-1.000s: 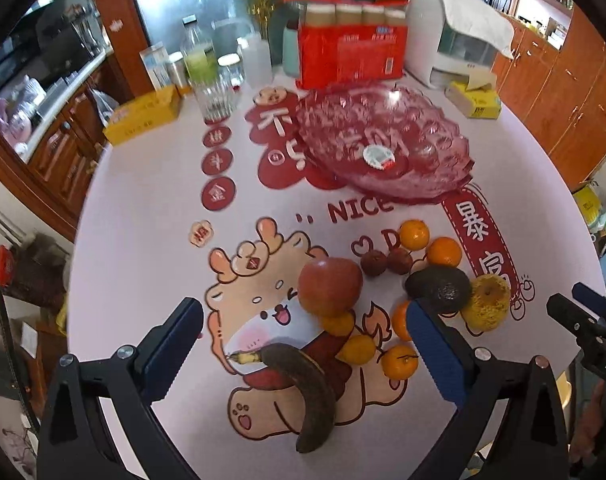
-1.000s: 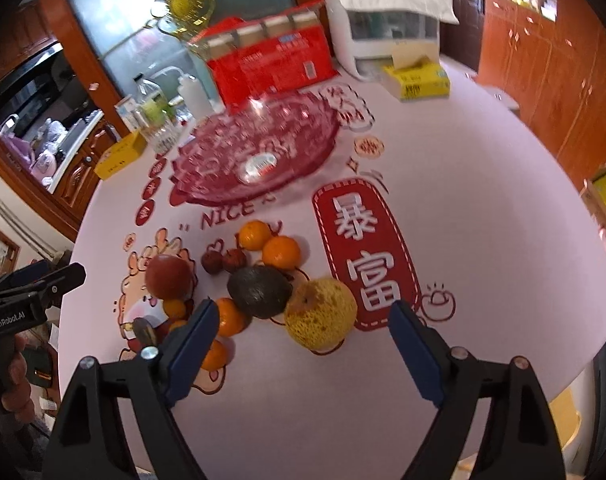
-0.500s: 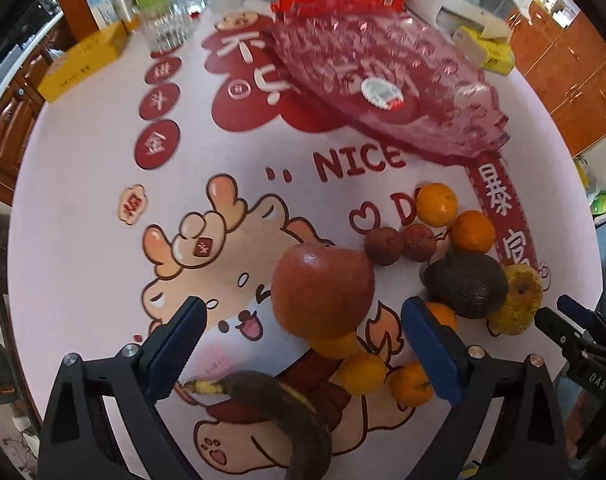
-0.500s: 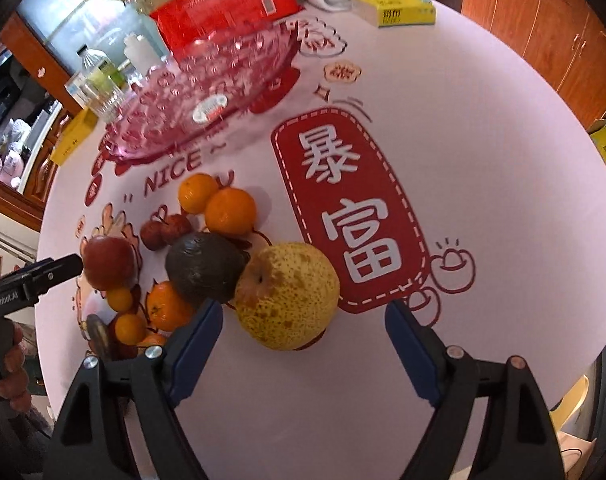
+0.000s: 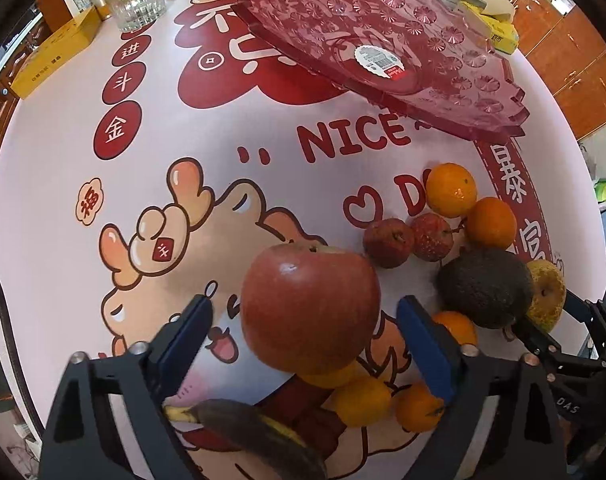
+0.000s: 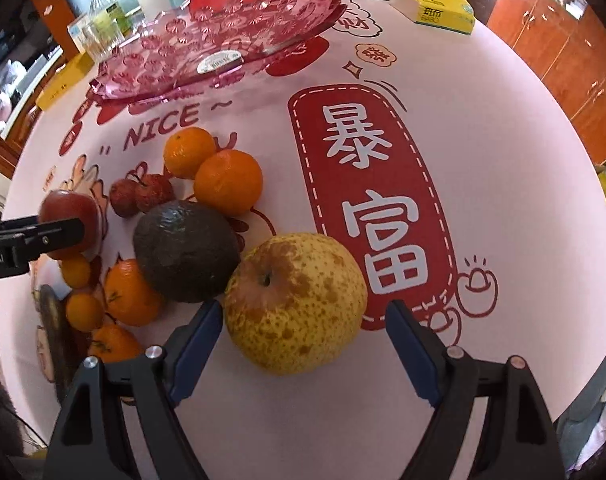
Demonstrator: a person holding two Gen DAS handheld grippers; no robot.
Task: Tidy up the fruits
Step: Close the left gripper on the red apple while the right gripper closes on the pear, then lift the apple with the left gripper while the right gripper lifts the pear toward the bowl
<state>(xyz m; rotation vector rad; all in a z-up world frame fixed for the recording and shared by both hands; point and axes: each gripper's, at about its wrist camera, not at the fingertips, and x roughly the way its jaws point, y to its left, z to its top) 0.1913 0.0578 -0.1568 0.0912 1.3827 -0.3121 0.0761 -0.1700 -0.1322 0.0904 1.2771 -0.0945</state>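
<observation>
Fruits crowd the tabletop (image 5: 55,200); our left tongs (image 5: 303,332) are closing around the round red apple (image 5: 309,308), right tongs (image 6: 303,344) apart astride the speckled yellow pear (image 6: 295,304), ready to lift toward the twelve-o'clock pink glass dish (image 5: 383,52).

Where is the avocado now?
In the right wrist view the avocado lies on the table left of centre, touching the yellow pear, with an orange behind it and a mandarin at its left.

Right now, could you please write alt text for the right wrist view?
Open right gripper with blue jaws either side of a speckled yellow pear on a pink printed tablecloth; a dark avocado, oranges and a red glass dish lie beyond.
</observation>
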